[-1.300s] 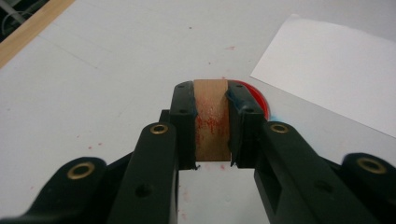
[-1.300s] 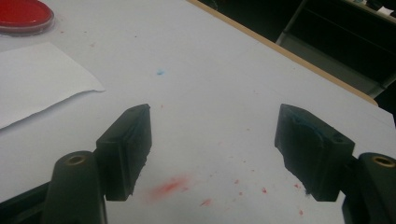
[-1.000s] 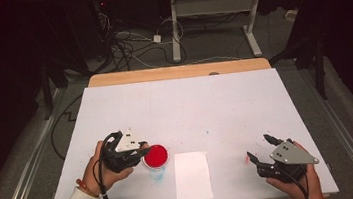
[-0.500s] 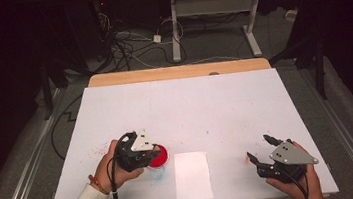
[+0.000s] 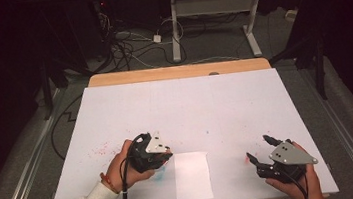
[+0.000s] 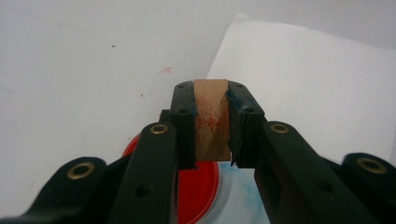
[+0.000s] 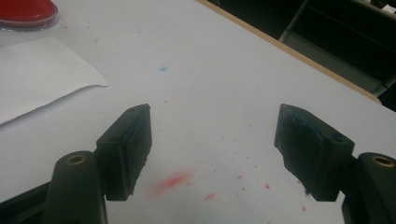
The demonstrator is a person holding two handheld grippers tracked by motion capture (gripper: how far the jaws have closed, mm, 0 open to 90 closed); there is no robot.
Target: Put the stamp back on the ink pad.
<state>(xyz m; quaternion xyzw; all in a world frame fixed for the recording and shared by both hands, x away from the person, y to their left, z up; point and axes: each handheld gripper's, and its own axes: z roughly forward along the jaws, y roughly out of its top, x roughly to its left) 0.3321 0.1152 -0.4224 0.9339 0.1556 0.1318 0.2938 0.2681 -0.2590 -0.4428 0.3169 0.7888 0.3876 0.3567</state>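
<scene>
Wooden stamp block (image 6: 211, 119): a small tan block with red ink speckled on its visible face, clamped between the two black jaws of the left gripper (image 6: 211, 93); it sits over the near left corner of the sheet of white paper (image 6: 317, 88).
Left gripper's hold: the jaws stand closed tight on the block's two sides, pads pressing on the wood, so the block cannot swing while it is carried.
Why it is held so: the grip leaves the block's end free beyond the jaw tips; which face carries the ink pattern cannot be told from these pictures.
Red ink pad (image 6: 198, 186): a round red dish directly beneath the gripper's body, with a pale blue smear beside it; by its place just beside the paper, inking and printing need only a short carry.
White paper, place: lies flat near the front edge of the white table (image 5: 180, 104), between the two hands, probably set there to take the print.
Left hand (image 5: 121, 166): wrapped around the gripper's body at the paper's left edge, wrist bent, gripper tilted down toward the sheet.
Right gripper (image 7: 212, 149): jaws spread wide with nothing between them, hanging over red ink spots on the table.
Right hand (image 5: 299, 181): rests at the front right of the table, well apart from the paper, seemingly waiting.
</scene>
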